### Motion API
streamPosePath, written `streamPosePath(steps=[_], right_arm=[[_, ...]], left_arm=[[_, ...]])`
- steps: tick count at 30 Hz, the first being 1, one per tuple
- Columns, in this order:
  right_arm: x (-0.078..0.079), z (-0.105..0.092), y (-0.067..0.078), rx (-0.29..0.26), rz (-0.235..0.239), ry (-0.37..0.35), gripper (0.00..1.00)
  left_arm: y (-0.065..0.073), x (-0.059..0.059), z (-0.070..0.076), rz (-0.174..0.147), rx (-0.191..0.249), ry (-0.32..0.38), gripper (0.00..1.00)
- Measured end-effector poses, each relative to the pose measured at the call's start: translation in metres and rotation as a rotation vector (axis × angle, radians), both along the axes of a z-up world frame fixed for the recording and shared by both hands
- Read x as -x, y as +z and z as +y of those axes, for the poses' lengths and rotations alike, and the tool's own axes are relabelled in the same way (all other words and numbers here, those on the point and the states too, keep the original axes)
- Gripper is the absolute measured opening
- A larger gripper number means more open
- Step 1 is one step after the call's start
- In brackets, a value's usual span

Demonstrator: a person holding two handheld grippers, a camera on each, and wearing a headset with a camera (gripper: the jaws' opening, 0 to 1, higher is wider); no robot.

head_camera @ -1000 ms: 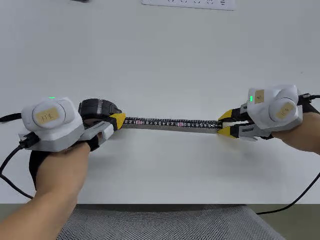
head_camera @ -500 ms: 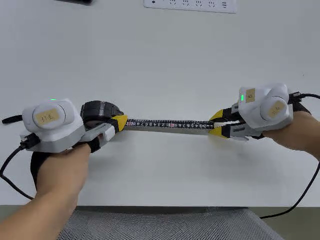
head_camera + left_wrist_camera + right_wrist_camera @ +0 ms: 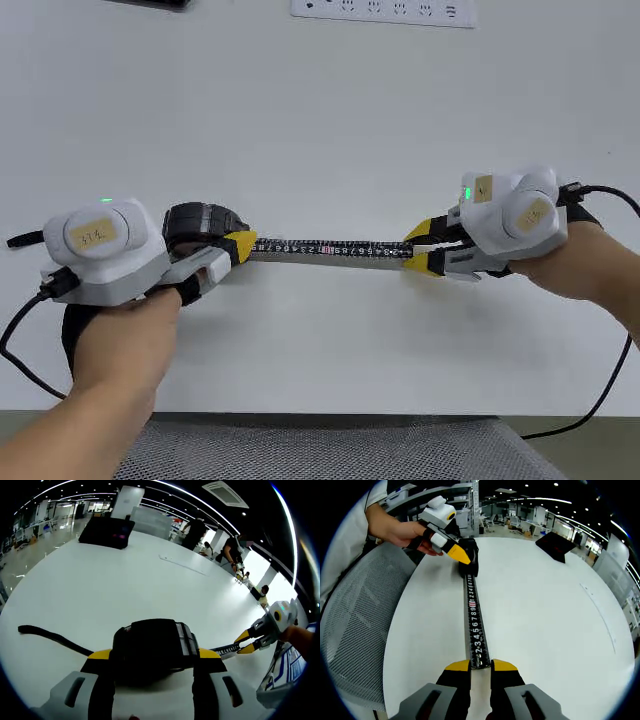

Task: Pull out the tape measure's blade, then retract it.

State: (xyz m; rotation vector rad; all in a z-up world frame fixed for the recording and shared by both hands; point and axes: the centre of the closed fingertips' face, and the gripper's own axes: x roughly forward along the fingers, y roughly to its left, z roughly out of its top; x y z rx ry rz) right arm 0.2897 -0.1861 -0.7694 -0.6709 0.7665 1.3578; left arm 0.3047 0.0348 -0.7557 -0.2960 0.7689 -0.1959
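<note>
Working with the left hand-held gripper (image 3: 155,655) and the right hand-held gripper (image 3: 481,666), each with jaws drawn in tight on its hold. Set low across the white desk (image 3: 320,120), within easy reach. Clamping the tape measure's black case (image 3: 200,222) on the left, probably to anchor it against the pull. Stretching the blade (image 3: 474,625) straight out rightward, numbers up, nipped at its very end, likely so as to feed it back slowly rather than let it snap home.

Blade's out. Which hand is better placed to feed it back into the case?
Right. The right tongs pinch the free end of the blade and could guide it back; the left tongs clamp the case, steadying it.
</note>
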Motion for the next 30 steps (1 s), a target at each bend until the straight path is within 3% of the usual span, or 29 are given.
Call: streamPosePath(steps=[30], right_arm=[[-0.002,0.039,-0.004,-0.046,0.016,0.03,0.11]], left_arm=[[0.0,0.002,0.0,0.004,0.029,-0.004,0.58]])
